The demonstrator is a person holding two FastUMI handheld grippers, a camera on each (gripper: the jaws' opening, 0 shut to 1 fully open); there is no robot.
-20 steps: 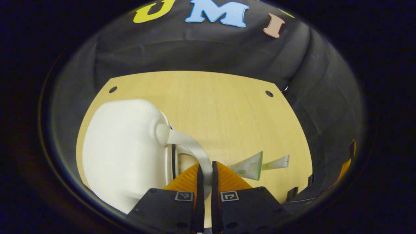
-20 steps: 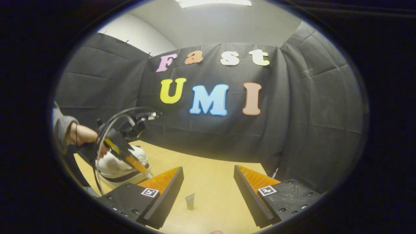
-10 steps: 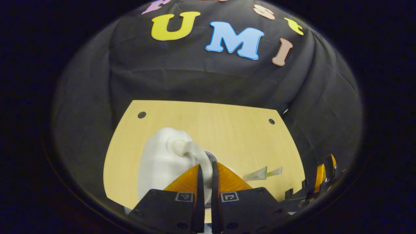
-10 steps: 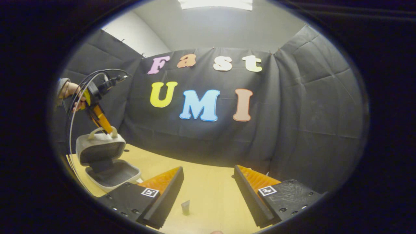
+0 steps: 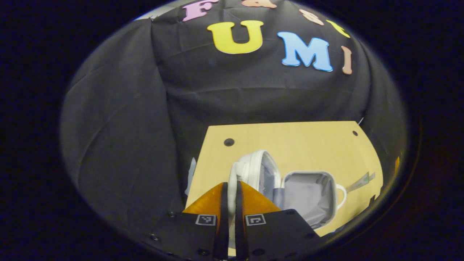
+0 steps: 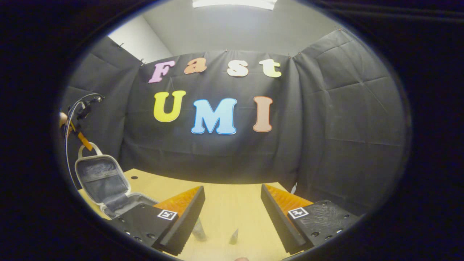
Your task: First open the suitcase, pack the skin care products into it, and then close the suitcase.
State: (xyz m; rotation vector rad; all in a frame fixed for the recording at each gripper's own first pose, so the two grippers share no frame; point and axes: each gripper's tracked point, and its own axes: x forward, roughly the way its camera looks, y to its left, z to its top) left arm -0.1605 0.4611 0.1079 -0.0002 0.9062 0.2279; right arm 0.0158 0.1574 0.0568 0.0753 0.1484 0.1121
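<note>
Two dark round holes sit near the far corners of the pale wooden tabletop (image 5: 308,145), which is hemmed in by black cloth walls; in the right gripper view a grey ceiling with a bright light panel shows above the cloth.

On the tabletop, in the lower middle of the left gripper view, the small white hard-shell suitcase (image 5: 308,195) lies open, its grey fabric lining exposed, with the lid (image 5: 255,170) raised at its left. In the right gripper view the same suitcase (image 6: 103,181) sits at the lower left, lid upright and facing the camera. Two slim skin care tubes (image 5: 359,179) lie on the wood at the right edge of the left gripper view, apart from the suitcase; in the right gripper view they show blurred at the bottom centre (image 6: 233,237).

Left gripper (image 5: 229,206): its fingers are pinched together on the white handle (image 5: 232,177) of the lid, holding it up. In the right gripper view it appears at the far left (image 6: 85,139), tilted down onto the lid's handle.

Right gripper (image 6: 232,206): fingers spread wide, gripping nothing, hovering above the tabletop over the tubes.
</note>
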